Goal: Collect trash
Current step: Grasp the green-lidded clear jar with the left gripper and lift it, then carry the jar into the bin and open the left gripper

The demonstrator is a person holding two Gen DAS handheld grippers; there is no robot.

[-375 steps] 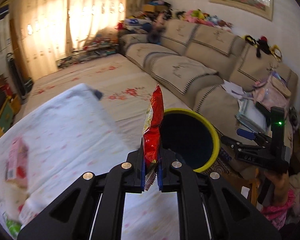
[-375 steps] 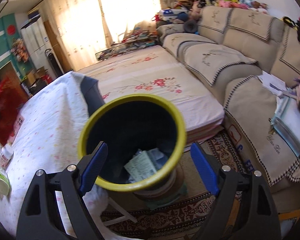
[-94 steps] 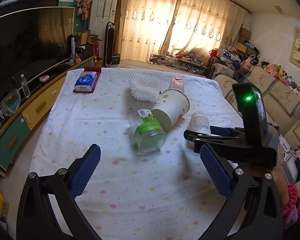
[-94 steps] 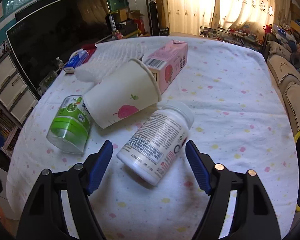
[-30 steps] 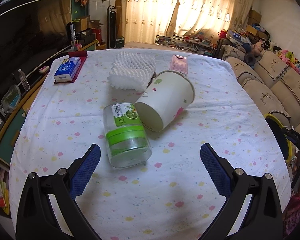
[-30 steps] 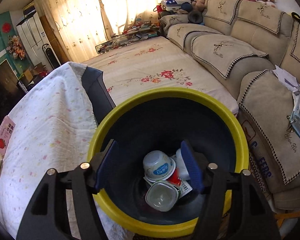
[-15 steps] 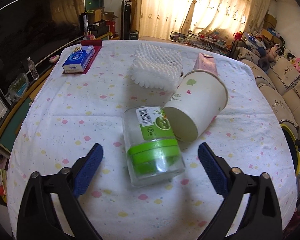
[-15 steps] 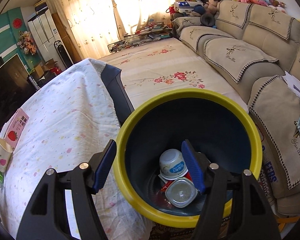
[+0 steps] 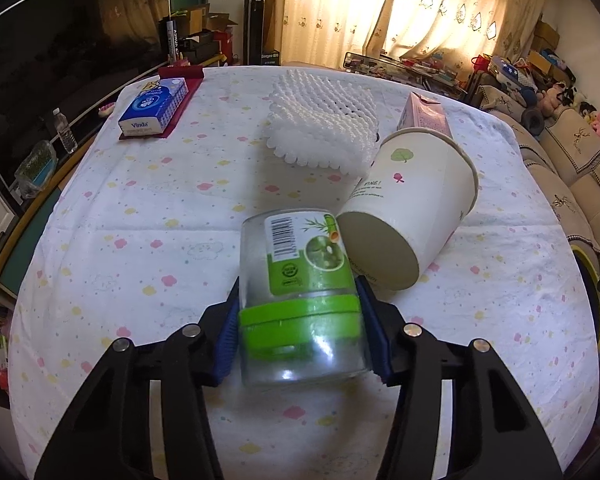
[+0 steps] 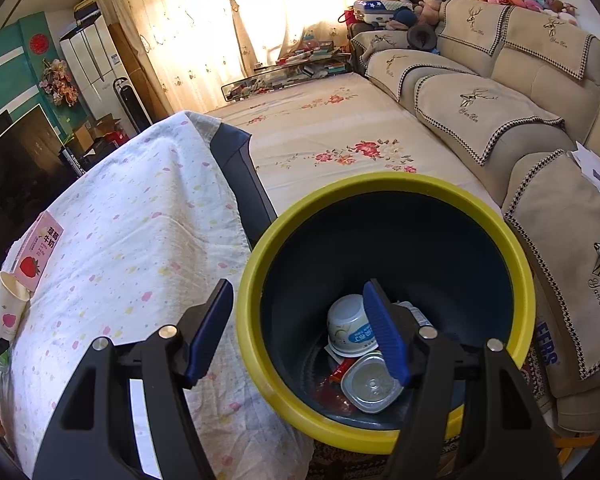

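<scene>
My left gripper (image 9: 300, 332) is shut on a clear plastic jar with a green lid (image 9: 300, 300) that lies on its side on the table. A white paper cup (image 9: 408, 216) lies against the jar, with white foam netting (image 9: 320, 124) and a pink milk carton (image 9: 422, 114) behind it. My right gripper (image 10: 296, 332) is open and empty over the near rim of the yellow-rimmed bin (image 10: 260, 264). A white bottle, a yoghurt pot (image 10: 350, 326) and a red wrapper lie inside the bin.
A blue tissue pack (image 9: 154, 108) lies at the table's far left on the dotted cloth (image 9: 140, 208). The bin stands off the table's right edge, beside a beige sofa (image 10: 500, 100) and a flowered mattress (image 10: 320, 132). A TV cabinet runs along the left.
My left gripper moved forward and closed on the green-lidded jar. My right gripper drifted left across the bin, half closed, after dropping the white bottle in.
</scene>
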